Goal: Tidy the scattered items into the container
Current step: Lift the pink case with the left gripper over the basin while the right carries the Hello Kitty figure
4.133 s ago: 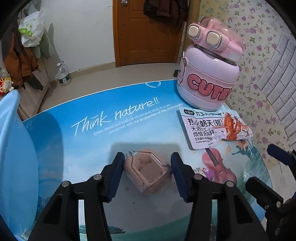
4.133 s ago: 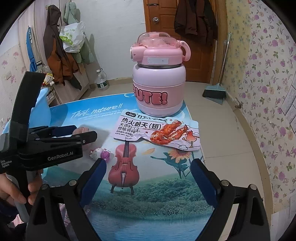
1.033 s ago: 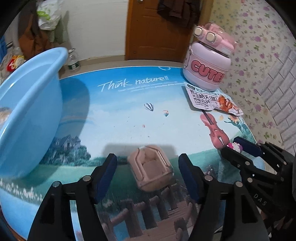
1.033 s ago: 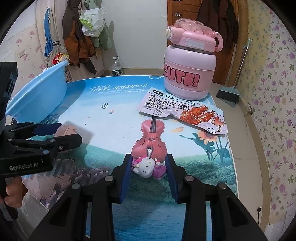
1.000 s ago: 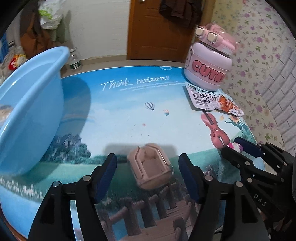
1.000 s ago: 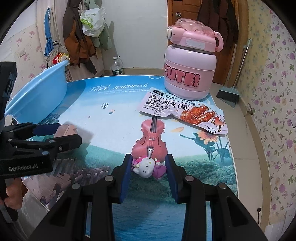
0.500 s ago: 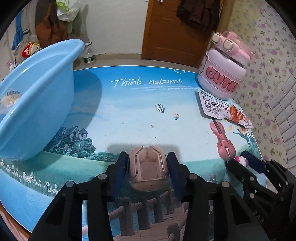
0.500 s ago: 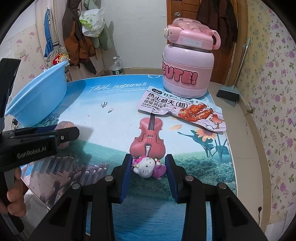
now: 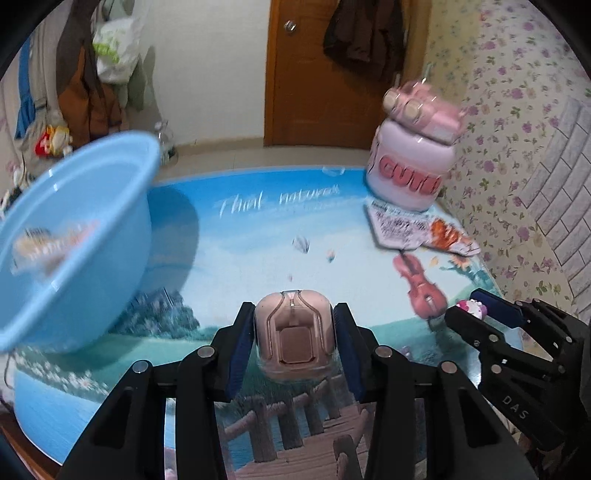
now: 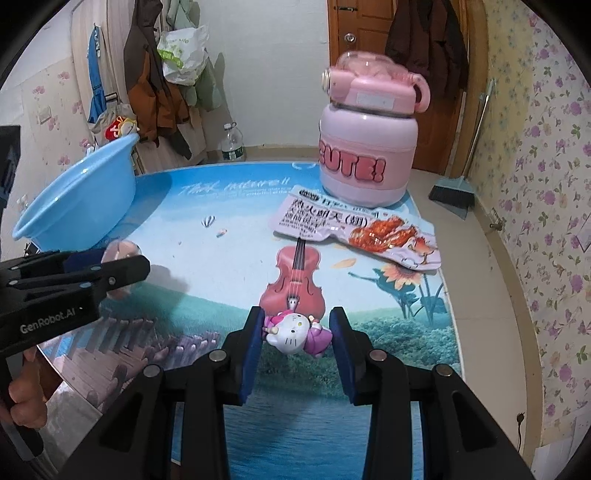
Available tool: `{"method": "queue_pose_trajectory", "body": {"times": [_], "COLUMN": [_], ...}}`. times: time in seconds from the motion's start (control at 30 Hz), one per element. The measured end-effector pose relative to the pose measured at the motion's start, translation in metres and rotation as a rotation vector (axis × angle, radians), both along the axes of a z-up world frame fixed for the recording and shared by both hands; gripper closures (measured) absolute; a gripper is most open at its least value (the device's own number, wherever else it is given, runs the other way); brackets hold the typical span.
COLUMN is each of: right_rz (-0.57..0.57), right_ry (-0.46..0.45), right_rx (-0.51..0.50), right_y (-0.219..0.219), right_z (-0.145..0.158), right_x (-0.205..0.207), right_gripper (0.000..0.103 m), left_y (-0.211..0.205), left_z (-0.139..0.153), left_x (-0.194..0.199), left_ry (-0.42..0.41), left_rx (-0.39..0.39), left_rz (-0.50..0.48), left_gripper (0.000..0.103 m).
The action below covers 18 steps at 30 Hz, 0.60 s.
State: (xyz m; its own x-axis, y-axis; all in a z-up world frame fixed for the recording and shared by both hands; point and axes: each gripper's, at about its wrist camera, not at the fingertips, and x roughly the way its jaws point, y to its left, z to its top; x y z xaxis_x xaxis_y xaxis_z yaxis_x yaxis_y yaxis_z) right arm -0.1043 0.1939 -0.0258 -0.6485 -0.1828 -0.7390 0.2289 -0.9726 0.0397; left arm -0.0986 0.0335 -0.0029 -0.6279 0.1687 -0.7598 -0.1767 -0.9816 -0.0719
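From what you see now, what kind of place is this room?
Most likely a room in a home, perhaps a dining or entry area. Coats hang on a wooden door, a broom leans on floral wallpaper, and a picture-covered table holds a pink jug.

Text I can read: "CUTE!" in pink block letters on the pink jug (image 10: 367, 147), far right on my table. "Think nature!!" in white script on the printed tabletop (image 10: 236, 236), far side, blurred; the fine line under it is unreadable. The snack packet (image 10: 354, 227) in front of the jug has black Chinese characters, roughly 热火朝天 (翅), smaller lines too blurred. My left gripper (image 10: 122, 264) reads "GenRobot.AI" on its side. My right gripper (image 9: 476, 312) shows "DAS" on its body.
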Motion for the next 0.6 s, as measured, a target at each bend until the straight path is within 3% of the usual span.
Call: {"method": "queue_pose_trajectory", "body": {"times": [0.23,0.6], "right_rz": [-0.007,0.031], "right_ry": [0.053,0.119], "right_rx": [0.011,0.008], "right_y": [-0.006,-0.036], "right_z": [0.02,0.052], "right_x": [0.009,0.021], "right_gripper": [0.066,0.066], "left_y": [-0.008,-0.065], "left_z": [0.03,0.066], "left_x": [0.011,0.023], "left_ry": [0.102,0.188], "left_rx": [-0.023,-0.005], "left_rz": [-0.021,0.066], "left_gripper": [0.062,0.063]}}
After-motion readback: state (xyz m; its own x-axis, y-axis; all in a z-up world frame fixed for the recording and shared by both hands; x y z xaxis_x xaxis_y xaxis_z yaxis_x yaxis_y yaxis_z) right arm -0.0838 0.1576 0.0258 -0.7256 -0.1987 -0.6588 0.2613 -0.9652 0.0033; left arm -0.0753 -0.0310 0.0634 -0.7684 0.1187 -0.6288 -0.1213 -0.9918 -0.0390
